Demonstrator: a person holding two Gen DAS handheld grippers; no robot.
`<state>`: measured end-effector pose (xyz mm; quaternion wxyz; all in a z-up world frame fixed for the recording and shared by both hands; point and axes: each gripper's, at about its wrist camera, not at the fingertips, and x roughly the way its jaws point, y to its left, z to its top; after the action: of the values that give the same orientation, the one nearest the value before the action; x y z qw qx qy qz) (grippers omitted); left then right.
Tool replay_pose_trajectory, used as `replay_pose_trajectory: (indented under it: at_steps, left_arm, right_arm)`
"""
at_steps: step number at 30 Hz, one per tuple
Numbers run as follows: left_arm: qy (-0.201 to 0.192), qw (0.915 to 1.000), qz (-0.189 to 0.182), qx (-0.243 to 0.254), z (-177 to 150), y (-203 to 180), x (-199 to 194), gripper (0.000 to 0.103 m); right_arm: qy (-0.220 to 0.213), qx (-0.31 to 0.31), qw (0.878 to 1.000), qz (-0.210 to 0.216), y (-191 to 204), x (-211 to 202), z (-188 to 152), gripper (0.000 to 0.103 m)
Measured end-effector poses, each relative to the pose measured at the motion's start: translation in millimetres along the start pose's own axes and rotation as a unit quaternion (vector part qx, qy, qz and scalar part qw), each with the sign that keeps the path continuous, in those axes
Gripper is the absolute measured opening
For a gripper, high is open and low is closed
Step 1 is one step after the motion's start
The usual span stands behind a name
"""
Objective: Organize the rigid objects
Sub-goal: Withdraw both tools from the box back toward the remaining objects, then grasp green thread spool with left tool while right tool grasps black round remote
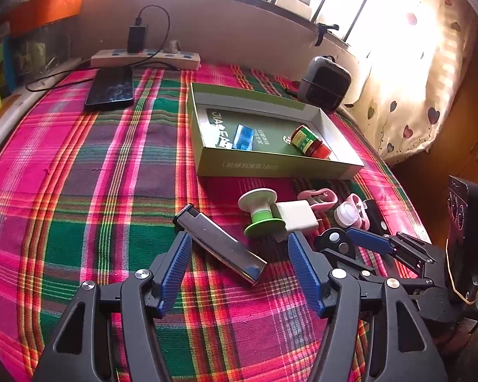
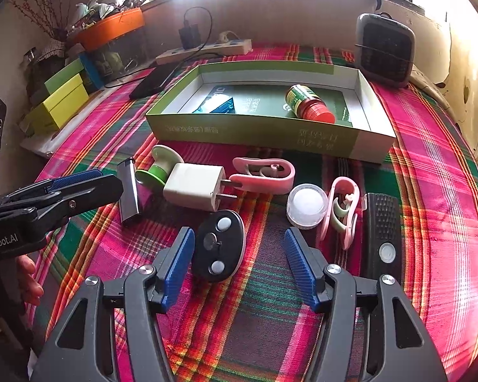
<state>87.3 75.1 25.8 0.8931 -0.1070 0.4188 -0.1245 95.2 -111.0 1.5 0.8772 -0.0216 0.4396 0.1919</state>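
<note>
plaid cloth [image 1: 79,191], silver lighter [image 1: 220,248] — lying diagonal

Left-wrist camera rides my left tongs [image 1: 235,251], tilted down, close over plaid cloth [image 1: 95,191], facing window. Right-wrist camera rides my right tongs [image 2: 239,248], same tilt, just rightward. Both views share green box [image 1: 271,165], white charger [image 2: 194,187], spool [image 1: 261,213].

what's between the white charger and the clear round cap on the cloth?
Right wrist view: a pink clip lies between the white charger and the clear round cap, its open end at the charger's prongs. Below that line lies only bare plaid cloth.
</note>
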Motion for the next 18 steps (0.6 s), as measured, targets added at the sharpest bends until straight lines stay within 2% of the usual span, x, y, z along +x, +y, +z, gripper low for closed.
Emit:
replay_pose_trajectory:
  at_steps: [9, 13, 18]
  left_arm:
    - [0.016, 0.9987, 0.035, 0.035, 4, -12, 11, 0.063]
    - [0.014, 0.9988, 0.030, 0.037, 6, -15, 12, 0.063]
    - [0.020, 0.9989, 0.027, 0.032, 9, -16, 15, 0.063]
  right_arm:
    - [0.003, -0.001, 1.000, -0.008, -3, -3, -3, 0.059]
    - [0.001, 0.003, 1.000, -0.008, -5, -4, -4, 0.054]
    - [-0.001, 0.004, 1.000, 0.012, -5, -5, -4, 0.054]
